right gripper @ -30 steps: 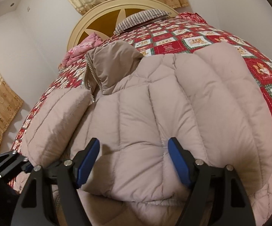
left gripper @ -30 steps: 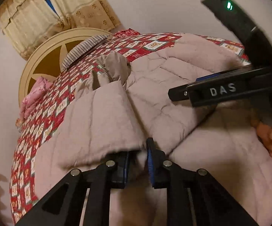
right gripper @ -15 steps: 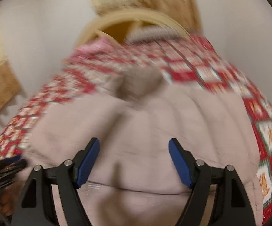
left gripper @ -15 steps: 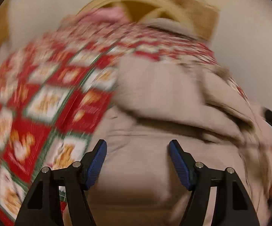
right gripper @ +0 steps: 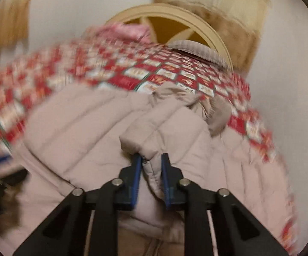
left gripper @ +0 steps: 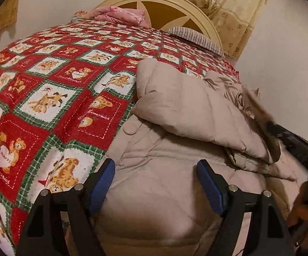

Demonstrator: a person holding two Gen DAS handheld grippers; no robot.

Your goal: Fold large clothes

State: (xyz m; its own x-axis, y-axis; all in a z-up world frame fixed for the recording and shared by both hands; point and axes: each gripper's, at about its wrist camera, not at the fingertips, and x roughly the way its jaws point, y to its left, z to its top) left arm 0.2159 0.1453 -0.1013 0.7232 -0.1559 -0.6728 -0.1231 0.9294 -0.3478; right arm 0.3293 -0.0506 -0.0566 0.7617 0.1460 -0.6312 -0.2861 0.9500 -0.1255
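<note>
A beige quilted puffer jacket (left gripper: 186, 111) lies on the bed, one sleeve folded across its body. My left gripper (left gripper: 155, 166) hovers over the jacket's near left edge, by a snap button (left gripper: 129, 129). Its jaws are opening and wide apart, and the pads press on nothing. In the blurred right wrist view, my right gripper (right gripper: 150, 160) is closing on a raised fold of the jacket (right gripper: 151, 140), with fabric pinched between the blue pads (right gripper: 136, 170). From the left wrist view the right gripper (left gripper: 292, 140) shows as a dark blur at the jacket's right side.
A red and green patchwork blanket (left gripper: 47, 98) with bear pictures covers the bed. At its head stand a cream round headboard (left gripper: 164, 0), a striped pillow (left gripper: 196, 36) and a pink cloth (left gripper: 122, 15). Curtains (left gripper: 235, 10) hang behind. A person's hand (left gripper: 303, 211) is at lower right.
My left gripper let go of the jacket fold, opened wide and swung to the jacket's left edge. My right gripper went from wide open to pinching a fold of the jacket.
</note>
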